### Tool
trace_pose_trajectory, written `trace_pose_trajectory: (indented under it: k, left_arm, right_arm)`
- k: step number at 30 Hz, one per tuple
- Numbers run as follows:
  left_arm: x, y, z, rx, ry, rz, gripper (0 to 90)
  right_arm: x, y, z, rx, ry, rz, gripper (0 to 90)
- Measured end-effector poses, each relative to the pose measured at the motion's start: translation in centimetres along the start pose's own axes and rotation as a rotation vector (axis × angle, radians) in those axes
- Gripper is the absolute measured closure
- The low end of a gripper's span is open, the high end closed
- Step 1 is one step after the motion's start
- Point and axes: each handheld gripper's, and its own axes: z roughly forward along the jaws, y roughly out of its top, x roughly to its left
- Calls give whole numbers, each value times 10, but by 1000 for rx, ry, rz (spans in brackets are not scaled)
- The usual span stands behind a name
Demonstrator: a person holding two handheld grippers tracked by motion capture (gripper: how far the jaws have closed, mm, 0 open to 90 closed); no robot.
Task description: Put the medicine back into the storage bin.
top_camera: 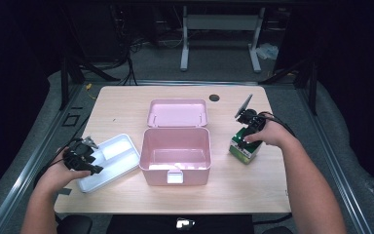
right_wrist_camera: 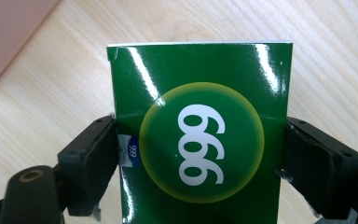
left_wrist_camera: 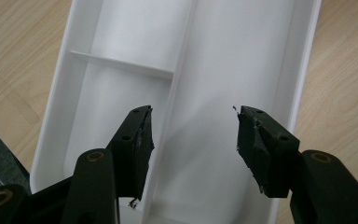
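Observation:
An open pink box (top_camera: 175,155) with its lid (top_camera: 177,113) laid back stands mid-table. A white divided tray (top_camera: 108,160) lies left of it. My left gripper (top_camera: 88,158) hovers over the tray's near end; in the left gripper view its jaws stand open above the tray (left_wrist_camera: 223,79) with nothing between them. A green carton (top_camera: 244,147) marked "999" stands right of the pink box. My right gripper (top_camera: 247,138) reaches down onto it; in the right gripper view both pads press the sides of the carton (right_wrist_camera: 200,135).
The wooden table (top_camera: 126,105) has a round dark hole (top_camera: 214,97) near its far edge. A corner of the pink box (right_wrist_camera: 9,32) shows beside the carton. Dark floor, cables and a metal stand lie beyond the table.

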Motion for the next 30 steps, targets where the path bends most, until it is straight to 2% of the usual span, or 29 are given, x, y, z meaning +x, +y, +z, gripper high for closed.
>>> trace_pose_trajectory:
  k: [10,17,23,30]
  left_arm:
    - [0,-1,1,4,-7,-7,454]
    - [1,-2,1,4,-8,-5,453]
    - [1,-2,1,7,-11,-5,453]
    - [1,-2,2,8,-11,-6,453]
  right_arm:
    - [9,3,-20,-13,1,-23,161]
    - [19,8,-37,-25,-7,-64,161]
    - [31,13,-50,-23,-13,-127,162]
    - [46,20,-69,-20,-36,-255,163]
